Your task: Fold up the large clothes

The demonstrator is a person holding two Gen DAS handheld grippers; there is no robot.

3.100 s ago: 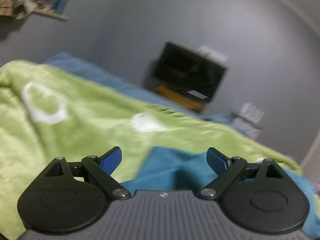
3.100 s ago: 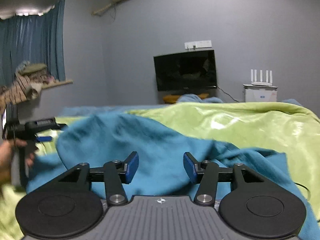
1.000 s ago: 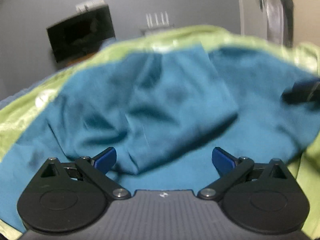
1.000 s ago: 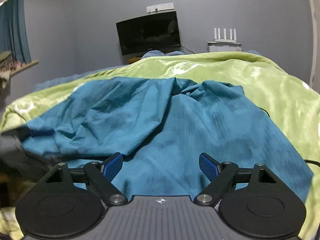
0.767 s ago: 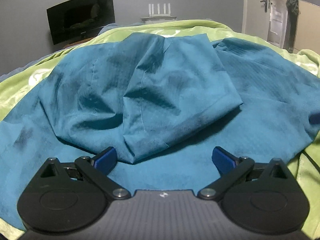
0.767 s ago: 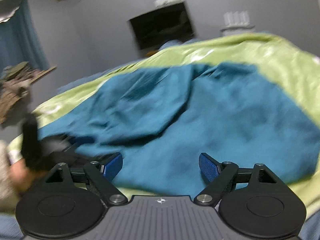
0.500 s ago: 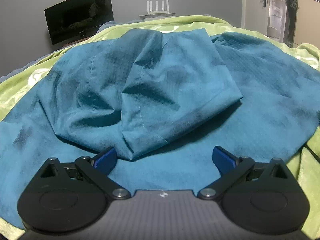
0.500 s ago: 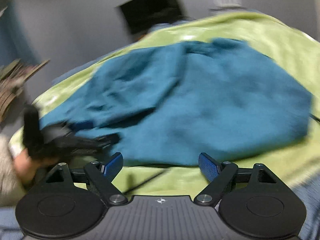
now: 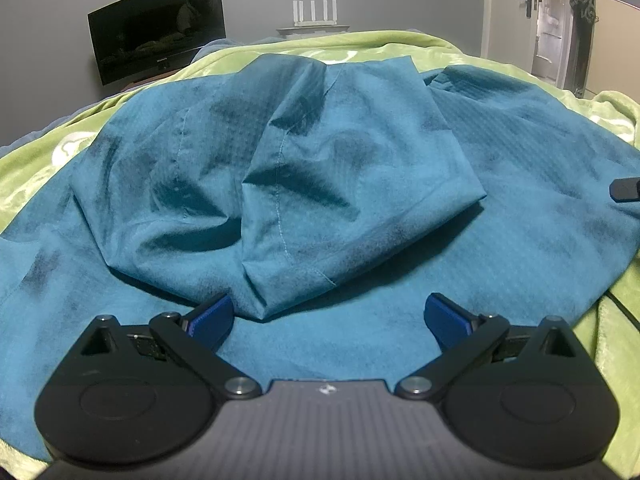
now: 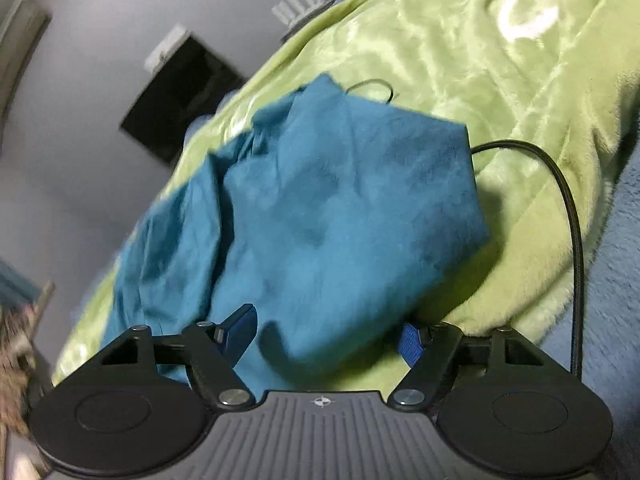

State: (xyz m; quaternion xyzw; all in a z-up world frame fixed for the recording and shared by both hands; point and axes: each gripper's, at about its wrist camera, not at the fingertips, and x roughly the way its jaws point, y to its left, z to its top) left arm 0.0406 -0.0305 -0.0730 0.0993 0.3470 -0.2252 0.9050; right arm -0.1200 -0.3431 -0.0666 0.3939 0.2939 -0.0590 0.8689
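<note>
**Teal garment spread on green blanket**

The teal garment (image 9: 320, 168) lies on the green blanket (image 10: 460, 60), 1 section folded over its middle. Left gripper (image 9: 326, 316): jaws spread, empty. Right gripper (image 10: 326, 334): jaws spread around the garment's near edge. A black cable (image 10: 568, 208) lies beside it.

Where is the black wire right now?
In the right wrist view, the black cable lies on the green blanket, just right of the teal garment, curving down toward the right gripper.
</note>
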